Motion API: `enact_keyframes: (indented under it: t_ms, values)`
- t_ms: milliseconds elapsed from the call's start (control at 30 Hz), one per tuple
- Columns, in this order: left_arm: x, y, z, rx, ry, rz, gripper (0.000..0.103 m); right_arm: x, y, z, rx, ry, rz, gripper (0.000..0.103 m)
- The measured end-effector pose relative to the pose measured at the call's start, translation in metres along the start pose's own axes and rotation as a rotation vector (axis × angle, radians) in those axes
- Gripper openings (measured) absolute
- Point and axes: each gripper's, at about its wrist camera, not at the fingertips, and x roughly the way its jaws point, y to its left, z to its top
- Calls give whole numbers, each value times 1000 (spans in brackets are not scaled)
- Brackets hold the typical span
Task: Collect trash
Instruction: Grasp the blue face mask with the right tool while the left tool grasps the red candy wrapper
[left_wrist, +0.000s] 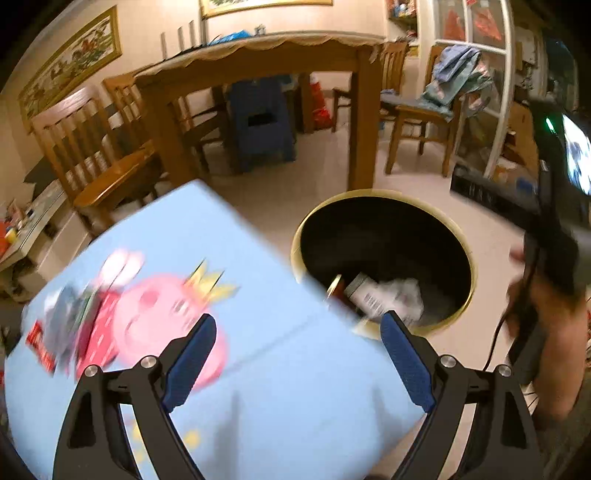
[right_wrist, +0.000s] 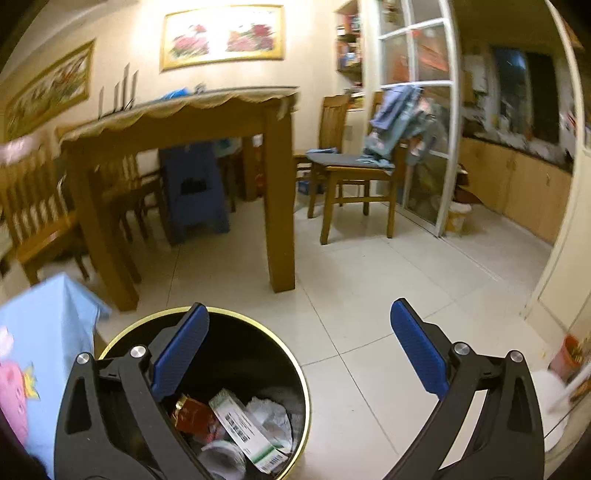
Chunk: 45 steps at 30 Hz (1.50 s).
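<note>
Both grippers (empty) gape above trash bin

One round black gold-rimmed trash bin is holding one green-and-white carton and one red wrapper; two framed pictures are hanging behind.

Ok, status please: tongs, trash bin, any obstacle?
Left tongs open, empty. Right tongs open, empty. Bin holds trash. Nothing blocks.

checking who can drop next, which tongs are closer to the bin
Right. The right tongs hang open right over the bin; the left tongs are open above the blue tablecloth beside it.
</note>
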Motion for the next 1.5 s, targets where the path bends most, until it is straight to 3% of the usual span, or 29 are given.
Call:
enact_keyframes:
  t_ms: [167, 267, 300, 367, 400, 500, 567, 633, 733, 833, 933, 1000, 1033, 1067, 1133, 1233, 1367, 1500]
  values:
    - [-27, 68, -55, -89, 38, 87, 87, 1, 33, -6, -116, 17, 35, 97]
    - [-45, 121, -79, -186, 49, 149, 88, -5, 56, -11, -187, 22, 134, 95]
    - [-50, 135, -83, -214, 47, 166, 88, -11, 66, -14, -203, 30, 213, 90]
    - [-64, 184, -94, -300, 34, 238, 88, -22, 87, -16, -220, 64, 326, 65]
    - [-70, 200, -98, -323, 27, 268, 88, -28, 97, -16, -227, 80, 366, 64]
    - [-92, 256, -111, -390, -11, 404, 89, -64, 161, -19, -277, 177, 638, 64]
    - [-107, 288, -122, -428, -37, 495, 92, -90, 207, -17, -345, 210, 770, 73]
    - [-111, 315, -134, -483, -40, 525, 92, -122, 269, -12, -460, 245, 888, 77]
    - [-111, 344, -145, -613, -13, 420, 92, -148, 345, -8, -581, 258, 950, 77]
    - [-118, 350, -146, -626, -29, 420, 91, -140, 402, -10, -628, 310, 932, 77]
    - [-121, 353, -148, -624, -36, 403, 91, -109, 443, -16, -593, 407, 894, 69]
    - [-118, 351, -149, -628, -28, 396, 92, -86, 461, -19, -548, 491, 889, 45]
    - [-115, 354, -150, -634, -23, 389, 92, -79, 469, -22, -544, 530, 875, 28]
    - [-113, 354, -149, -643, -17, 380, 92, -72, 469, -26, -533, 564, 859, 17]
    - [-111, 358, -153, -667, -6, 359, 92, -73, 461, -27, -492, 575, 899, 5]
    - [-111, 363, -156, -694, 0, 345, 91, -101, 425, -31, -470, 525, 964, 3]
    - [-110, 367, -159, -722, 7, 297, 92, -128, 353, -41, -351, 535, 1046, 3]
    - [-104, 360, -154, -715, 11, 237, 91, -99, 280, -54, -119, 644, 1009, 3]
